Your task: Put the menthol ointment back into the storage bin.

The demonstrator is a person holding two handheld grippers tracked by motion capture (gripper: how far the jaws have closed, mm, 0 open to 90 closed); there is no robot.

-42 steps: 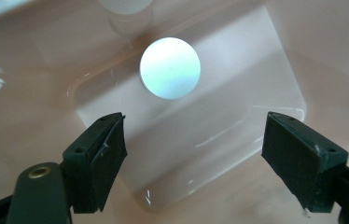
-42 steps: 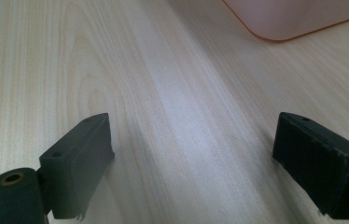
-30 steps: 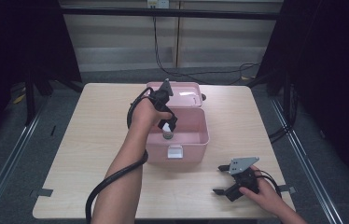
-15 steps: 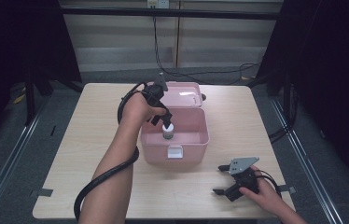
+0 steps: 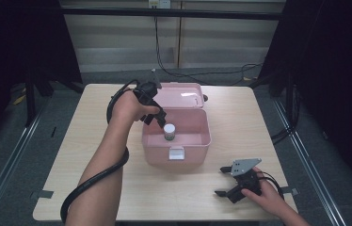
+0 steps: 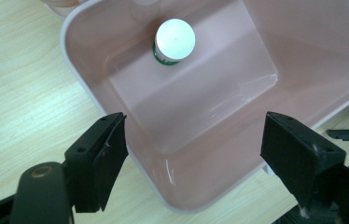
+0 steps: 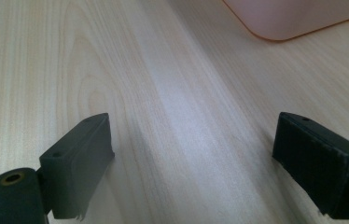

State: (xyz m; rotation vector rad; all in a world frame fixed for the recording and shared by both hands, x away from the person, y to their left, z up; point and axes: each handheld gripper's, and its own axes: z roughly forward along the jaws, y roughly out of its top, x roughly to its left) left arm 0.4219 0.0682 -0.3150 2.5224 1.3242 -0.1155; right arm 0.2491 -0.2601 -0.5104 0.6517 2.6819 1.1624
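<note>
Left gripper [image 5: 157, 118] jaws apart, empty, above pink box [image 5: 197, 141] left wall; white-capped bottle [image 5: 169, 131] upright inside; right gripper [image 5: 225, 181] jaws apart near table's [image 5: 94, 108] front-right corner

Bare forearms, no sleeves; black grippers w/ thick black cable [image 5: 94, 181], grey 3-cornered plate [image 5: 244, 166] on right one

1. Your high view looks forward and down from above your side onto the whole table [image 5: 89, 141], fairly far off.
2. Your left gripper view looks steeply down, close, into the pink box [image 6: 210, 93], past its own black jaws.
3. Your right gripper view skims low and close over the tabletop; a corner of that box [image 7: 298, 18] shows there too.
</note>
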